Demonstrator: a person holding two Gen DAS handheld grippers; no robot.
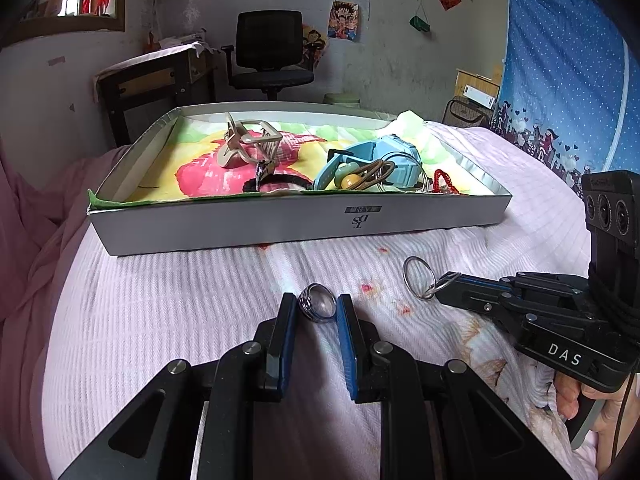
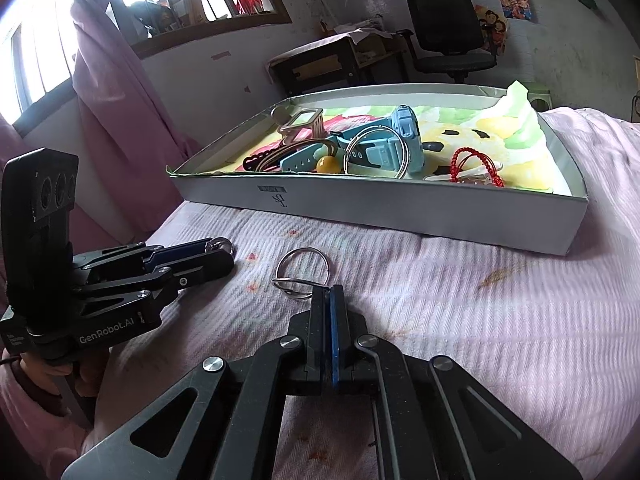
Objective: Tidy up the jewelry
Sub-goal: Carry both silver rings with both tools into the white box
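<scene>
My left gripper (image 1: 317,306) is shut on a dark silver finger ring (image 1: 317,303), just above the pink bedspread; it also shows in the right wrist view (image 2: 229,249) with the ring (image 2: 220,245) at its tips. My right gripper (image 2: 330,293) is shut on a pair of linked thin silver hoop rings (image 2: 302,274), also seen in the left wrist view (image 1: 419,278) at the right gripper's tips (image 1: 440,294). Behind both stands a shallow white box (image 1: 300,228) holding a beige hair claw (image 1: 246,142), a blue watch (image 1: 384,162), a red cord bracelet (image 2: 476,168) and hair ties.
The pink ribbed bedspread (image 1: 180,300) has small red stains. A pink curtain (image 2: 120,120) hangs at the left. A desk and a black office chair (image 1: 268,48) stand beyond the bed. A blue dotted cloth (image 1: 560,80) hangs at the right.
</scene>
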